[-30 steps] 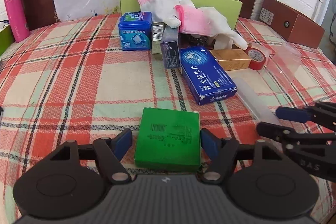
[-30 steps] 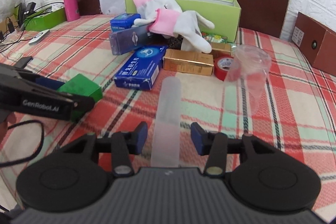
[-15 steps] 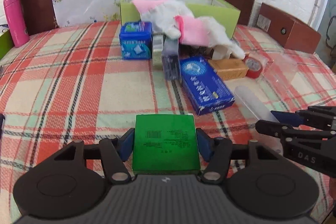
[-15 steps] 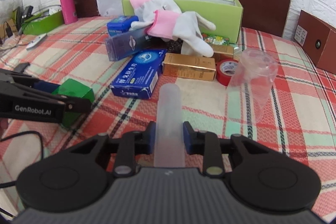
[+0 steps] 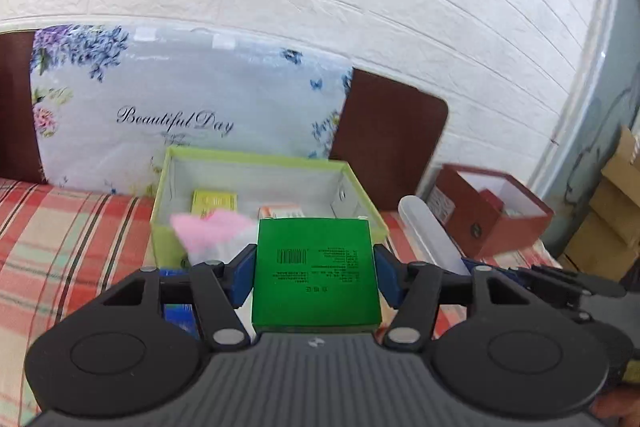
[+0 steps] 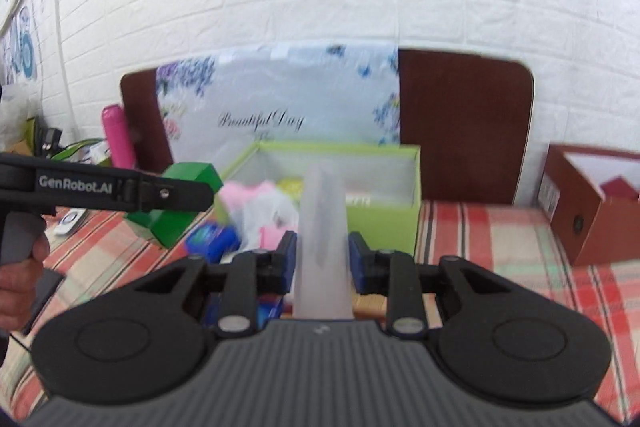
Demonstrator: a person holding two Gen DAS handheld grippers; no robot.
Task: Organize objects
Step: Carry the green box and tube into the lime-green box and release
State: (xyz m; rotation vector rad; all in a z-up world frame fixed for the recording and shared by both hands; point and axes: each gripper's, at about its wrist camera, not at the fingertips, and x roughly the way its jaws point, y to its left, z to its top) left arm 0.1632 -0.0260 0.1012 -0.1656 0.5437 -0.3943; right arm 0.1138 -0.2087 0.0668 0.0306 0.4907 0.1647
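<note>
Left wrist: left gripper (image 5: 314,273) clamps the green box (image 5: 316,273); right gripper (image 6: 322,261) pinches the tube (image 6: 322,247), its fingers just closed. Both now lifted off the counter (image 5: 60,227), facing the bin (image 5: 360,195). Carry level, clear the rim, then release inside.
</note>
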